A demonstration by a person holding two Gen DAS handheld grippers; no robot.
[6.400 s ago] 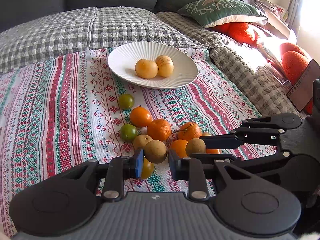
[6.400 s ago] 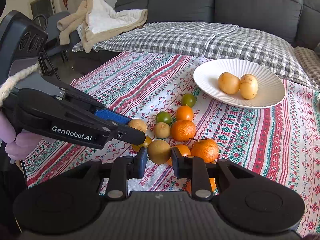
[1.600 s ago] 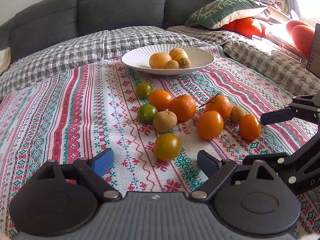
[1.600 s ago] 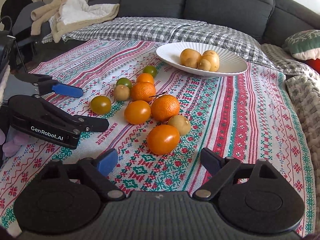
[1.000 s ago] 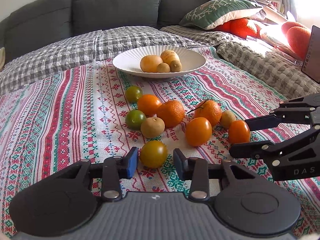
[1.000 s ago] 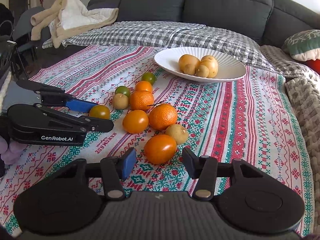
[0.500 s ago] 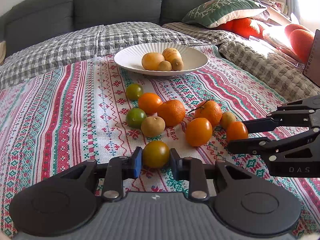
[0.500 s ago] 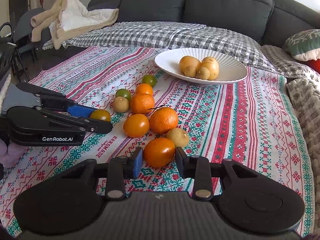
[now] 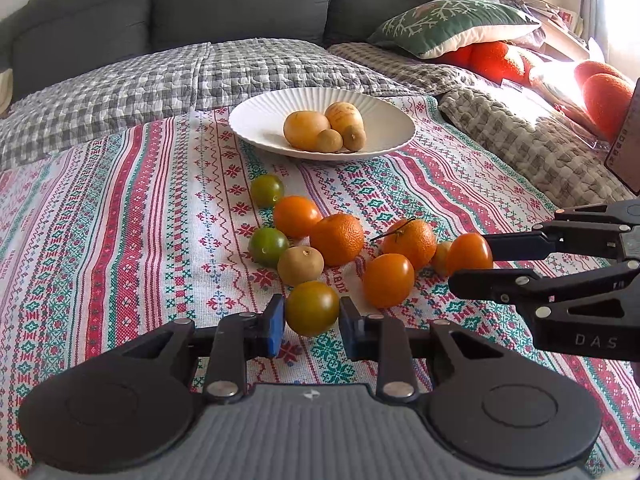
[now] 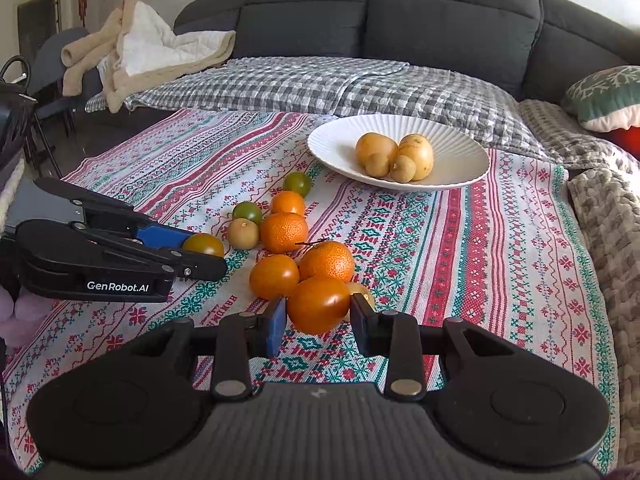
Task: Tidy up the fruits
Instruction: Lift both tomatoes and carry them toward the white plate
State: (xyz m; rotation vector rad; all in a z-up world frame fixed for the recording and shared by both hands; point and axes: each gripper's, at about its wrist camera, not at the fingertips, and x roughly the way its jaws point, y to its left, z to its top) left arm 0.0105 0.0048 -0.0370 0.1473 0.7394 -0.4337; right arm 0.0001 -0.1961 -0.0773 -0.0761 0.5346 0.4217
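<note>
Fruit sits clamped in both tools at the near edge of the spread. The left gripper (image 9: 311, 326) has its jaws clenched on a greenish-brown tomato (image 9: 311, 308), pads pressed to either flank, low over the patterned cloth (image 9: 140, 240). The right gripper (image 10: 319, 322) grips an orange tomato (image 10: 318, 305) the same way; in the left wrist view that tool reaches in from three o'clock with the orange fruit at its tips.

Just beyond the right tool's catch, at twelve o'clock, lie another orange tomato (image 10: 274, 276) and a stemmed mandarin (image 10: 327, 261), touching one another. A pale brown fruit (image 10: 364, 291) peeks out at one o'clock, mostly hidden behind the held one. Farther on come a second mandarin (image 10: 284, 232), a tan round fruit (image 10: 243, 233) at its nine o'clock side, a small green tomato (image 10: 247, 212), a smaller orange one (image 10: 287, 203), and another green tomato (image 10: 297, 184) farthest of the loose group.

Past them, still on the cloth, stands a white ribbed plate (image 10: 460, 160) holding two yellow fruits and two small brown ones, all bunched together. Behind the cloth lies a grey checked quilt (image 10: 320, 84), then the dark sofa back (image 10: 400, 20). A beige blanket (image 10: 140, 48) is heaped at ten o'clock, a green cushion (image 9: 452, 26) off at two o'clock.
</note>
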